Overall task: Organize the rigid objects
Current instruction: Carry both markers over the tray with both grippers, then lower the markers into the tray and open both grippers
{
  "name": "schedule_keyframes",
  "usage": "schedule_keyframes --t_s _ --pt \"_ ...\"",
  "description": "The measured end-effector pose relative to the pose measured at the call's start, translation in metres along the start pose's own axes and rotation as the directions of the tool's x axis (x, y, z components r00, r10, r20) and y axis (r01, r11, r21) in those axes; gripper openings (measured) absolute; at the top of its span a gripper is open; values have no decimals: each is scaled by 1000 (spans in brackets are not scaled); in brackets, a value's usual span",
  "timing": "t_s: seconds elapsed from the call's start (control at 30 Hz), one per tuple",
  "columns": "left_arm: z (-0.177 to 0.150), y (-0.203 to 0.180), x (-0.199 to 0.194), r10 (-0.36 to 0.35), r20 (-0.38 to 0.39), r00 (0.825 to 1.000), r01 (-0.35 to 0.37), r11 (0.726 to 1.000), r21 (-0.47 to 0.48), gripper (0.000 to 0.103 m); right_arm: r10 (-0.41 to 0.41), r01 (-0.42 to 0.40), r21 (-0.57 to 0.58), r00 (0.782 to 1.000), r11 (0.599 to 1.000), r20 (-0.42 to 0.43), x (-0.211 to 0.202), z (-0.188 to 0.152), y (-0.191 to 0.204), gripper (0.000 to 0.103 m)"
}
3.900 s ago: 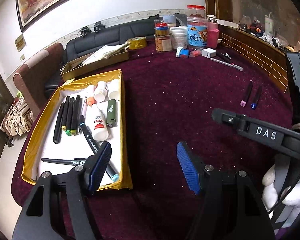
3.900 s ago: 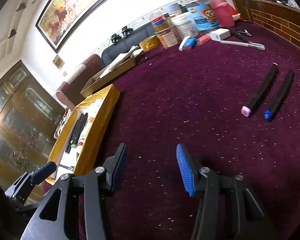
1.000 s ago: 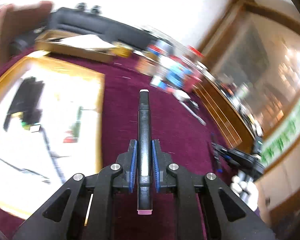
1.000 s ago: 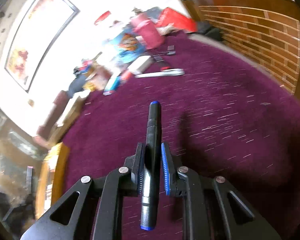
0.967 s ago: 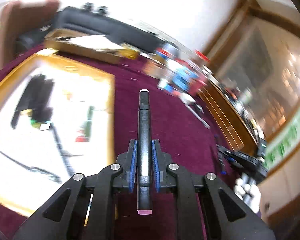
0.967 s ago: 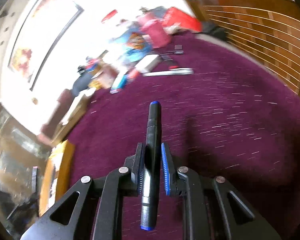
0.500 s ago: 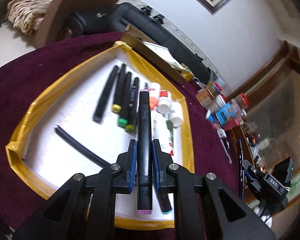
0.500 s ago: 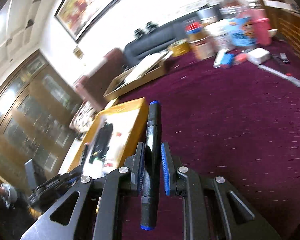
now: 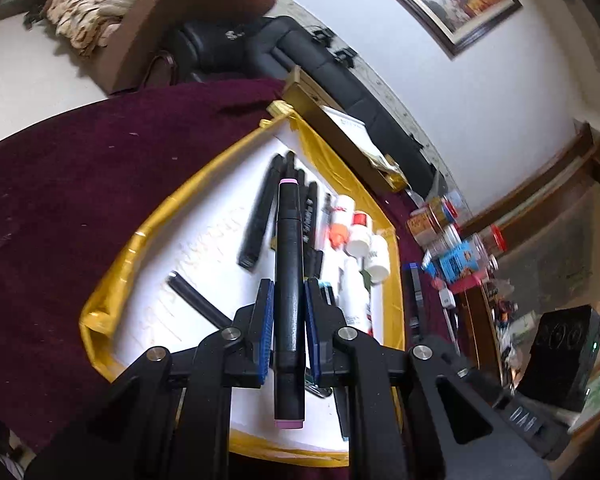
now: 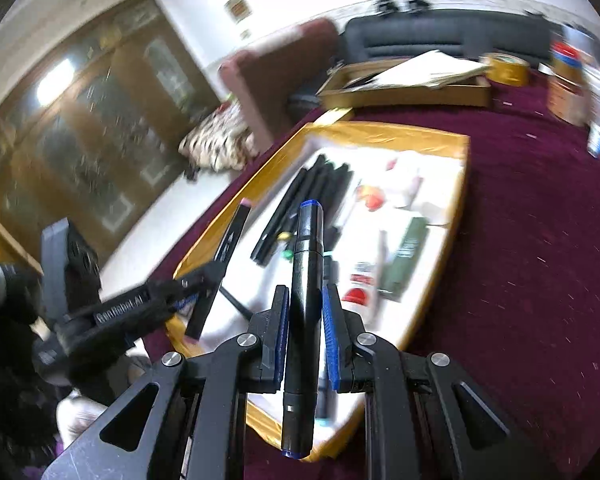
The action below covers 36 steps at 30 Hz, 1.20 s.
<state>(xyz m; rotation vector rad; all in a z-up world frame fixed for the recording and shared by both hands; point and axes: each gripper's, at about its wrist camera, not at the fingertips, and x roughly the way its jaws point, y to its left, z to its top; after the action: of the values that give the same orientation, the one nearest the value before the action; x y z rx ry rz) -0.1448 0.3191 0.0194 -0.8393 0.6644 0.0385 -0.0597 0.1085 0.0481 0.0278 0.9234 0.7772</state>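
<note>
1. A black, pink-capped plastic marker [image 9: 288, 280] lies lengthwise along the fingers [image 9: 265, 328] of the left gripper [image 9: 288, 330], clamped at mid-barrel and held above the tray.
2. A black, blue-capped plastic marker [image 10: 306, 300] is clamped the same way by the right gripper [image 10: 305, 336], over the tray's near corner.
3. A shallow rectangular tray with a white floor and gold foil walls [image 9: 112, 292] sits on the maroon worktop [image 9: 60, 200].
4. Inside it, a row of black markers [image 9: 260, 220] lies side by side, with small white bottles [image 9: 360, 236] just beside them and one thin black pen [image 9: 196, 300] lying apart, at an angle.
</note>
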Motion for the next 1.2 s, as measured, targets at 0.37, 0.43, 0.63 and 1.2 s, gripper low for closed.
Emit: schedule_keyframes --t_s 0.37,0.43,0.63,1.2 --pt "3 1 -3 -72 18 997 73 997 -36 34 -140 105 -293 985 950 -99 66 3 53 14" --pt "5 5 -9 -96 23 995 97 994 -50 34 -206 160 -377 975 912 -85 74 3 64 14" --pt "15 13 -33 -86 87 993 91 994 -64 60 -210 128 -466 969 876 -128 90 -1 80 15" --pt "26 24 -72 -79 206 975 84 996 -15 68 -205 127 -392 965 911 -165 84 -10 86 20"
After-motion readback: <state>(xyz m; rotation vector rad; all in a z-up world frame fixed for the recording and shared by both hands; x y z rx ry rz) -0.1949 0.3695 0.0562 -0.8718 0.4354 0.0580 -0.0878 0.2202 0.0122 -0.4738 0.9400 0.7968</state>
